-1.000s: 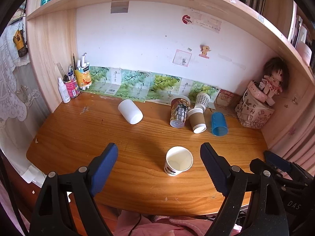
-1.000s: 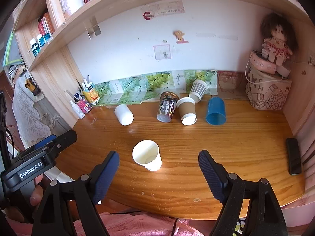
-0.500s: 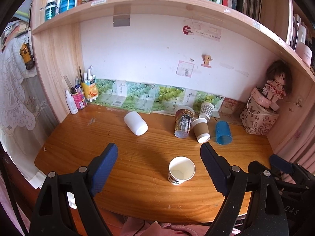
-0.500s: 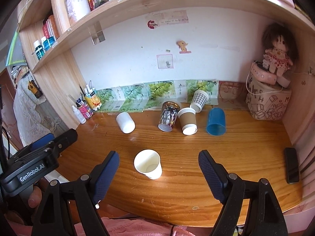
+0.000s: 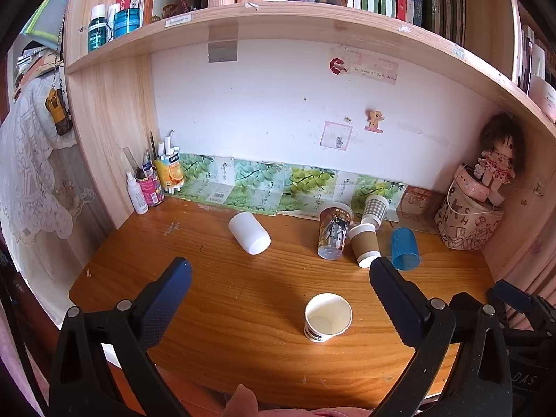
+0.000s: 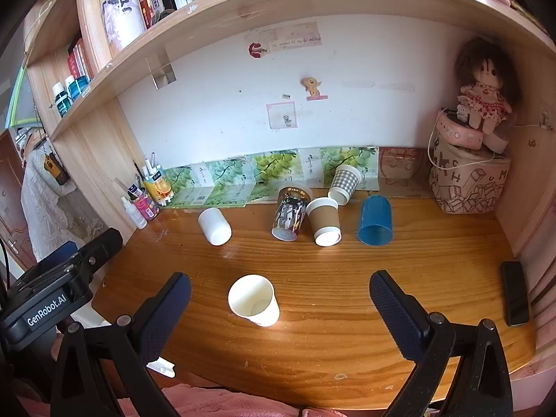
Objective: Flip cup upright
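wooden table point(image 5: 215, 316) set in a shelved alcove with a white back wall, seen from both wrist cameras. both tongs hang above the near edge, released, jaws spread wide and holding nothing: left tongs point(image 5: 279, 283), right tongs point(image 6: 279, 286). one white paper cup point(image 5: 327, 317) stands upright between and just ahead of the left tongs' jaws, toward the right jaw, and this one appears already done. five cups lie on their sides well ahead of the tongs near the back wall: a white plastic cup point(image 5: 249, 232) ahead and left of the left tongs' centre line, a printed cup point(image 5: 332, 234), a brown sleeved cup point(image 5: 364, 245), a checked cup point(image 5: 374, 207) and a blue cup point(image 5: 404, 248) ahead and to the right. their long axes run roughly from the wall toward the tongs; the blue cup's mouth faces the tongs, while the ends of the white plastic and brown cups read as flat white faces and cannot be told apart as base or mouth. judged by position, the left tongs are nearer the white plastic cup and the right tongs nearer the blue cup point(image 6: 376, 220). only the right wrist view shows a dark phone point(image 6: 515, 293) lying beyond its right jaw, and the left tongs' body at its far left; only the left wrist view shows the printed band low on the upright cup.
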Tool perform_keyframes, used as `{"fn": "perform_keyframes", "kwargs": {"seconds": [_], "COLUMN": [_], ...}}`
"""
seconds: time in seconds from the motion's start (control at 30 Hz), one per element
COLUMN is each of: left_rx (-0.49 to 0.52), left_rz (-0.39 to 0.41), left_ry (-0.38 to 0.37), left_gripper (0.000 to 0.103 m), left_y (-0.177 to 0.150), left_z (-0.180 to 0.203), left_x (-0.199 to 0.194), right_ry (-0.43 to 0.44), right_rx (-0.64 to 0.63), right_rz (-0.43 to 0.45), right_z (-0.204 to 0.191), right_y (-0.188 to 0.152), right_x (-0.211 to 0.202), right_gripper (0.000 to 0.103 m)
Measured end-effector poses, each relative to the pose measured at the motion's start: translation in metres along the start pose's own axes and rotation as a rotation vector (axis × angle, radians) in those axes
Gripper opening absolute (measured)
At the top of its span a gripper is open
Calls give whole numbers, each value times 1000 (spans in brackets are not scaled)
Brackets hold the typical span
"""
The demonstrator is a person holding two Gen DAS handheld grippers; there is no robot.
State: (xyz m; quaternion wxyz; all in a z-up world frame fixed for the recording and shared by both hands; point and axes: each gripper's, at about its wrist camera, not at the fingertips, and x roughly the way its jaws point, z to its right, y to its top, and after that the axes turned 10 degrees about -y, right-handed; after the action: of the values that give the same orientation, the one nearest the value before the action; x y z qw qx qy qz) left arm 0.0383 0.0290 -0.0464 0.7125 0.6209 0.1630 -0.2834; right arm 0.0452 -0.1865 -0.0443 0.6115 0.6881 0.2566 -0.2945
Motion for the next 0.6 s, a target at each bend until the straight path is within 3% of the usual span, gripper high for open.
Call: {"fn": "perform_keyframes", "kwargs": {"seconds": [0.6], "left_rx": [23], "left_rz": [45], "left_ry": [-1], "left_gripper": [102], "left_y": [15], "left_z": [4], "left_x": [6], "right_ry": [-1], "right_rx": [-17], "right_rz": [71], "right_z": [-1], "right_y": [14], "right_x": [0], "right_gripper": [103]}}
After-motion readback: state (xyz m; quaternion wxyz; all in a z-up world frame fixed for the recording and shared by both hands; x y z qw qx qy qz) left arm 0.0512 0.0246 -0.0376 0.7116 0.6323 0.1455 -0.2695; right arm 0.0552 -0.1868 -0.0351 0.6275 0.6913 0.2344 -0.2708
